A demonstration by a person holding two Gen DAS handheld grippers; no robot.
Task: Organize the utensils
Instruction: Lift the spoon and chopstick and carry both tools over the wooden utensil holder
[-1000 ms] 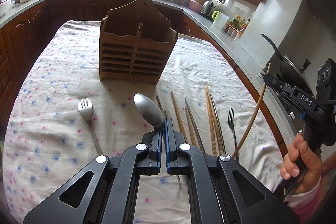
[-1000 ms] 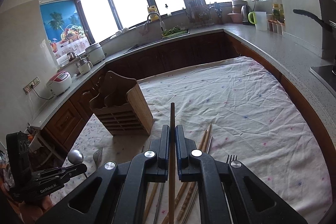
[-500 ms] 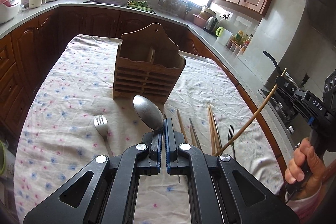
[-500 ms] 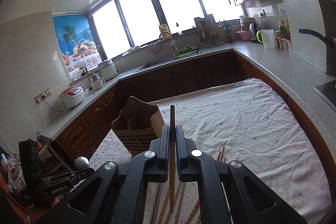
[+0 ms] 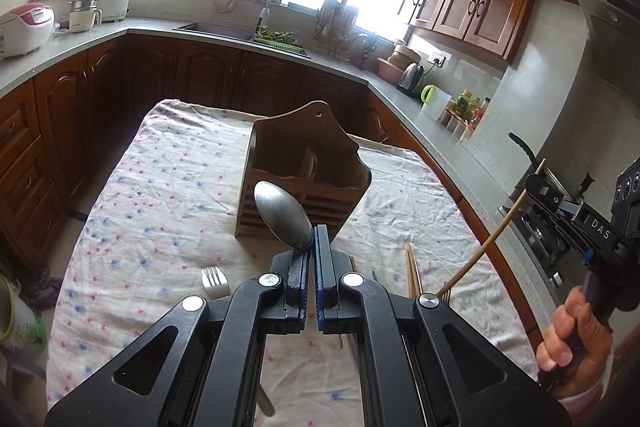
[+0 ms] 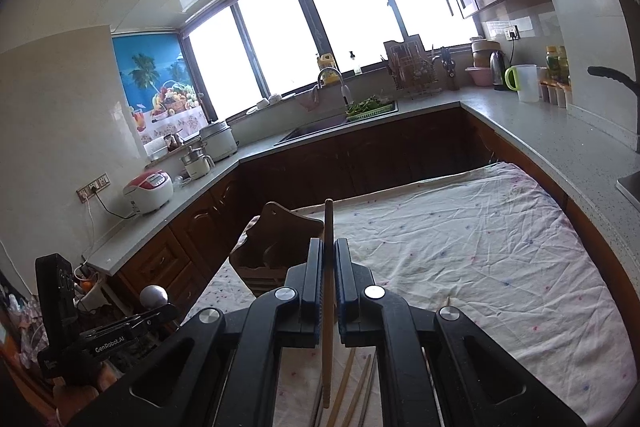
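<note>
My left gripper (image 5: 311, 241) is shut on a metal spoon (image 5: 283, 214), its bowl raised in front of the wooden utensil holder (image 5: 304, 171) that stands on the cloth-covered table (image 5: 160, 195). My right gripper (image 6: 329, 251) is shut on a wooden chopstick (image 6: 328, 227) held upright above the table; it also shows at the right of the left wrist view (image 5: 560, 205), chopstick (image 5: 492, 235) slanting down. The holder (image 6: 276, 243) lies left of the right gripper. A fork (image 5: 214, 281) and more chopsticks (image 5: 412, 273) lie on the cloth.
Dark wood cabinets and a grey countertop (image 5: 120, 31) ring the table, with a sink (image 6: 340, 121), rice cooker (image 5: 24, 29) and kettle (image 5: 410, 77). A stove and pan handle (image 5: 524, 151) sit at the right. Loose chopsticks (image 6: 356, 387) lie below the right gripper.
Both grippers have risen and tilted up, carrying the spoon and the chopstick higher above the table. The holder now sits lower and nearer in both views.
</note>
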